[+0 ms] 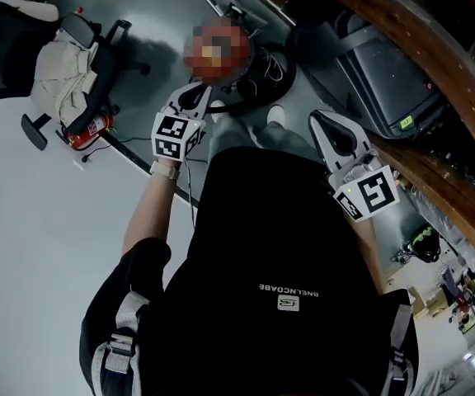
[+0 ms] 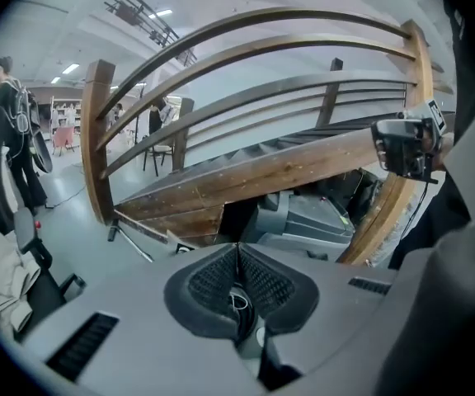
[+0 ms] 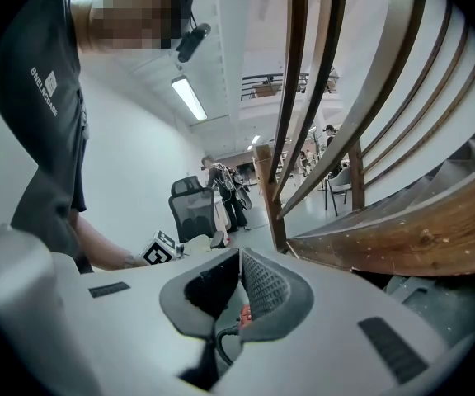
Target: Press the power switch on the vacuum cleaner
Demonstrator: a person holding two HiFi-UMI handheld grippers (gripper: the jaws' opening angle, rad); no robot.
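Observation:
My left gripper (image 1: 199, 91) is held out over the grey floor, jaws shut with nothing between them; in its own view the pads (image 2: 237, 247) meet at the tip. My right gripper (image 1: 320, 120) hangs beside the wooden stair, also shut and empty, and its pads (image 3: 239, 254) touch. A coil of black hose (image 1: 258, 89) lies on the floor just beyond the left gripper, partly under a mosaic patch. I cannot make out a power switch in any view. Each gripper shows in the other's view: the right gripper (image 2: 406, 147) and the left gripper's marker cube (image 3: 162, 248).
A curved wooden staircase (image 1: 435, 64) runs along the right, with a grey machine (image 1: 382, 81) under it. An office chair draped in beige cloth (image 1: 72, 64) and a red fire extinguisher (image 1: 89, 130) stand at the left. A person (image 2: 11, 130) stands far off.

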